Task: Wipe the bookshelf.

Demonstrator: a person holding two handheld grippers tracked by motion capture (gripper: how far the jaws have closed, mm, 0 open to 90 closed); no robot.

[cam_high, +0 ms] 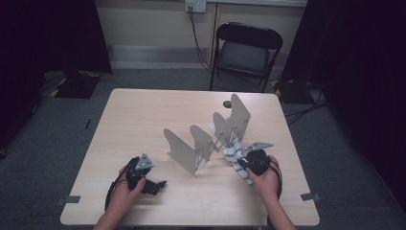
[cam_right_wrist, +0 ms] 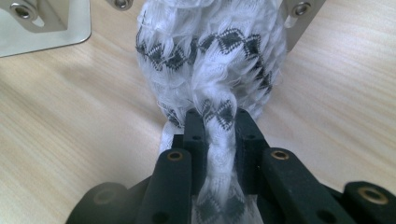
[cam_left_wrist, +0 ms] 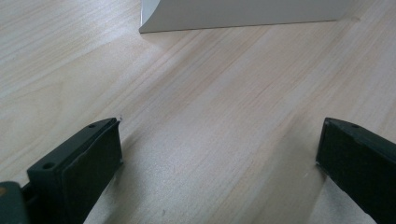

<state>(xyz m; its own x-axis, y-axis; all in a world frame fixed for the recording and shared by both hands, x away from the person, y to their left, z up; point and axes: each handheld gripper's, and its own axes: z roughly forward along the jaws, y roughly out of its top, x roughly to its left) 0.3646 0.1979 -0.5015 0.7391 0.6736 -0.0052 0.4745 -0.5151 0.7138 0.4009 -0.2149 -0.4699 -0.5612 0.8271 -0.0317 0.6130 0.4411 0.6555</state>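
A white sock with black diamond patterns [cam_right_wrist: 210, 60] is bunched up on the wooden table. My right gripper [cam_right_wrist: 215, 122] is shut on the sock, which runs back between its jaws. In the high view the right gripper [cam_high: 245, 165] holds the sock [cam_high: 232, 152] beside the near end of a grey metal folding rack [cam_high: 210, 136]. My left gripper [cam_high: 155, 184] rests on the table at the front left, pointing right toward the rack. Its jaws stand wide apart, the left gripper [cam_left_wrist: 219, 149] having only bare wood between them.
The rack's plates [cam_high: 182, 151] stand upright in a zigzag across the table's middle; one plate's base edge [cam_left_wrist: 243, 16] lies ahead of the left gripper. A small dark disc [cam_high: 227, 103] lies at the far edge. A black folding chair [cam_high: 244, 48] stands behind the table.
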